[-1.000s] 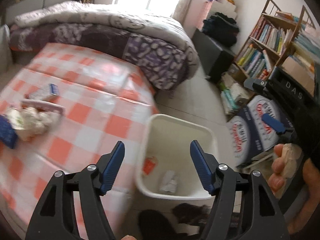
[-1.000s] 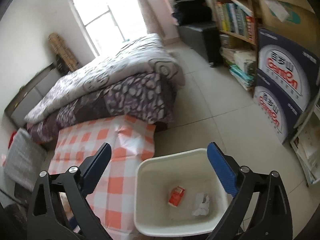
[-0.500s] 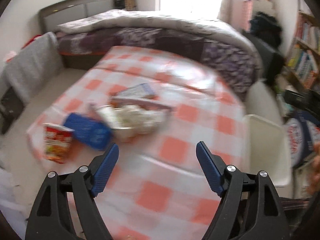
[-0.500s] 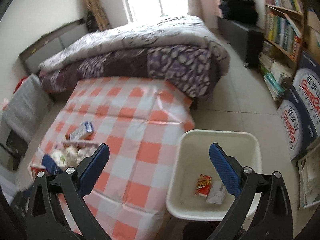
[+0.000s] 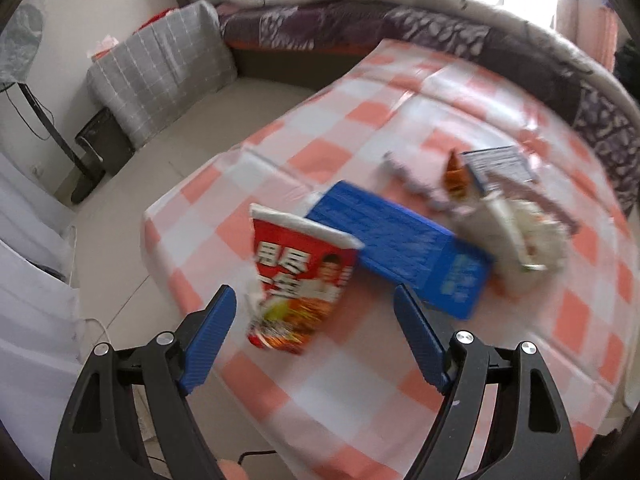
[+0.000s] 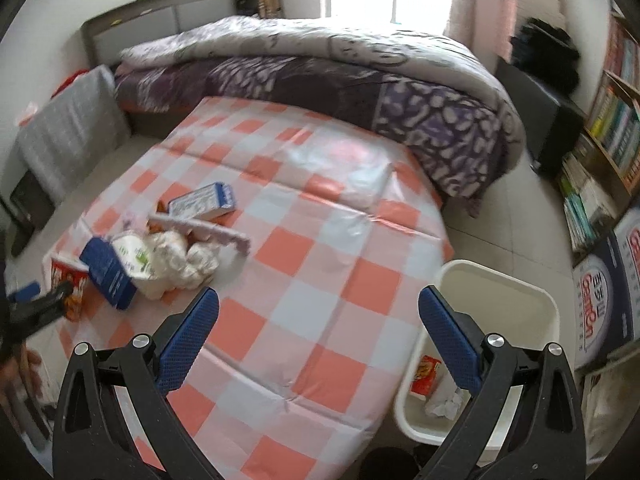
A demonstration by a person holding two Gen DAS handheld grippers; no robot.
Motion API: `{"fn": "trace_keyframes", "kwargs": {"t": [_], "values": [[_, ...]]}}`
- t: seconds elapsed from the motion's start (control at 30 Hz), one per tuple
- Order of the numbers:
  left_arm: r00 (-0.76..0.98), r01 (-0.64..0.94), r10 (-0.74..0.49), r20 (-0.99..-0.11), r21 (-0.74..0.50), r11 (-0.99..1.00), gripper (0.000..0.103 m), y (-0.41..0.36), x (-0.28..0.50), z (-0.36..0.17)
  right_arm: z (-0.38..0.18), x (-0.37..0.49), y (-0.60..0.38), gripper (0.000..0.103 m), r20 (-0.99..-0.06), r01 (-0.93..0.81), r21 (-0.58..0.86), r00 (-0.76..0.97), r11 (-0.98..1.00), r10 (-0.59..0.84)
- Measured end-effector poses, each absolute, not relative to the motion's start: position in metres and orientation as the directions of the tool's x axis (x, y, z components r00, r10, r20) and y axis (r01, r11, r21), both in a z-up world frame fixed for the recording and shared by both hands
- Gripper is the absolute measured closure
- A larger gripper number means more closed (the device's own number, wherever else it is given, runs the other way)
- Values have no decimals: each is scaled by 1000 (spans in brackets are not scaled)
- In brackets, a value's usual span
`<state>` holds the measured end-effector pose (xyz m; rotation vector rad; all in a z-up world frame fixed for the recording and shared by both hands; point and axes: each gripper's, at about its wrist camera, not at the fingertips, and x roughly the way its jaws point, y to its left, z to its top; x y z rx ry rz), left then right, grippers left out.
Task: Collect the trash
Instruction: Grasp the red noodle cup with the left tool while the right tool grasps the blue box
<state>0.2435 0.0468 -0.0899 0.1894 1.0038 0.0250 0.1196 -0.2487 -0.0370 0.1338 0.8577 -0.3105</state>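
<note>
Right wrist view gives the widest layout: a checked surface (image 6: 320, 240) fills the middle of the frame, with a white waste bin (image 6: 496, 280) on the floor at lower right, holding a red wrapper (image 6: 426, 372) and crumpled paper (image 6: 442, 402). The trash not yet collected sits in a cluster at the left of the frame: a crumpled white bag (image 6: 176, 256), a blue box (image 6: 108, 272), a small blue-and-white carton (image 6: 202, 200) and a red noodle cup (image 6: 66, 280).

Left wrist view shows that cup (image 5: 300, 280) standing upright at lower centre, just beyond the left gripper (image 5: 316, 332), with the blue box (image 5: 400, 248) touching or just behind it; blur keeps me from telling which.

The main risk, as I judge it, is the cup itself: it looks light and tall and stands near the surface's edge, so one pad arriving first could tip it or push it off onto the floor. A squeeze too hard may crush it.

Both tools point steeply downward. The left gripper's jaws are spread wide and empty, lined up either side of the cup. The right gripper (image 6: 318, 332) hangs between the trash cluster and the bin, jaws wide apart, nothing between them.
</note>
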Motion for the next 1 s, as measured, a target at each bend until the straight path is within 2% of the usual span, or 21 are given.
{"fn": "trace_keyframes", "kwargs": {"t": [0.27,0.3,0.4,0.6,0.83,1.0], "values": [[457,124,100,-884,175,977,26,54,277,-122,-51,138,-210,7,-773,206,-67,608,976,-181],[448,133,92,-889,168,977,37,54,278,-126,-52,140,-206,7,-773,193,-74,609,978,-178],[452,150,58,-890,140,979,46,59,275,-124,-54,144,-195,7,-771,151,-81,616,985,-158],[485,119,-58,-873,0,993,54,84,263,-95,-58,149,-167,7,-754,43,-86,650,995,-94],[593,48,-121,-796,-115,992,54,118,241,-33,-62,168,-94,7,-749,-231,-111,659,967,71],[676,3,-134,-725,-179,984,54,142,220,10,-73,214,-35,7,-796,-346,-108,592,932,127]]}}
